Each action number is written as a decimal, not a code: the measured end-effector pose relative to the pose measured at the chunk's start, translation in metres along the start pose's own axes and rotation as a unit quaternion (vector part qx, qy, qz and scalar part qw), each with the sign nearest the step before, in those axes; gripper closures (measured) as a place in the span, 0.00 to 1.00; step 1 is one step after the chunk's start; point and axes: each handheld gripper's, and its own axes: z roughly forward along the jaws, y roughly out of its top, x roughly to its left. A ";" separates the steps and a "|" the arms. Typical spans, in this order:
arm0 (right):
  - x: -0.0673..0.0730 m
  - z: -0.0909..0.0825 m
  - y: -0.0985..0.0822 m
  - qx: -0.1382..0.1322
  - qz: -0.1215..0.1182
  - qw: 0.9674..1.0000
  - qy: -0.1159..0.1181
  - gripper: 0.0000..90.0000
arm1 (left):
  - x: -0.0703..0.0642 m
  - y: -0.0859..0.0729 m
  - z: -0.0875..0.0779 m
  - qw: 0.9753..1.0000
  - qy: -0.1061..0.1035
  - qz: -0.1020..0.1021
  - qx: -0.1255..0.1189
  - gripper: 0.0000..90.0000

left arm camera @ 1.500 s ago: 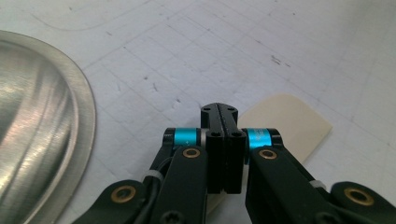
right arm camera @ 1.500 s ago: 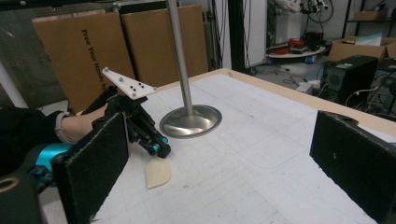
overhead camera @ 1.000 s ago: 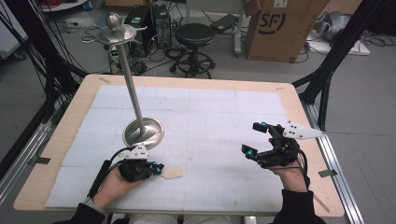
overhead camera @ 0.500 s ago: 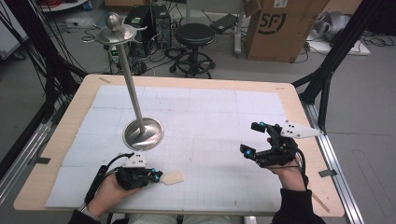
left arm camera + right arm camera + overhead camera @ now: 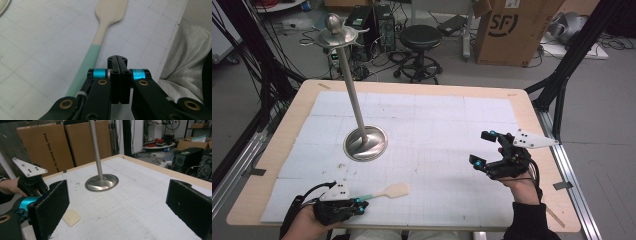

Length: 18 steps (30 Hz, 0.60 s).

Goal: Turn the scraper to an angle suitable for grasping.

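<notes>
A spatula with a cream blade and a pale green handle lies flat on the white mat near the table's front edge. My left gripper sits at the handle's end, shut, with nothing between its jaws. In the left gripper view the closed jaws press together and the spatula runs alongside them on the left, its handle passing beside the fingers. My right gripper hovers over the right side of the mat, open and empty. The right gripper view looks between its wide-set pads, and the spatula's blade shows low on the left.
A tall metal stand with a round base rises from the mat's left middle, also seen ahead of my right gripper. The wooden table edge frames the mat. Cardboard boxes, a stool and cables lie beyond the table.
My left gripper has drawn back toward the near left edge, uncovering the spatula's green handle. The spatula has stayed about where it was. The right gripper has not moved.
</notes>
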 end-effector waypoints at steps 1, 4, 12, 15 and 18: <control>0.000 0.001 0.000 0.000 -0.001 1.000 -0.001 0.04 | 0.001 -0.001 -0.001 1.000 0.006 -0.003 0.000 1.00; 0.000 0.002 0.000 0.002 -0.001 1.000 0.001 0.04 | 0.005 -0.002 -0.003 1.000 0.021 -0.007 -0.002 1.00; 0.001 0.003 0.000 0.004 -0.002 1.000 0.001 0.04 | 0.023 0.005 0.002 0.997 0.076 -0.024 -0.012 1.00; 0.002 0.004 -0.001 0.007 -0.002 1.000 0.002 0.04 | 0.035 0.011 0.007 0.995 0.095 -0.033 -0.016 1.00; 0.001 0.004 -0.001 0.008 -0.001 1.000 0.001 0.04 | 0.047 0.016 0.012 0.994 0.102 -0.043 -0.023 1.00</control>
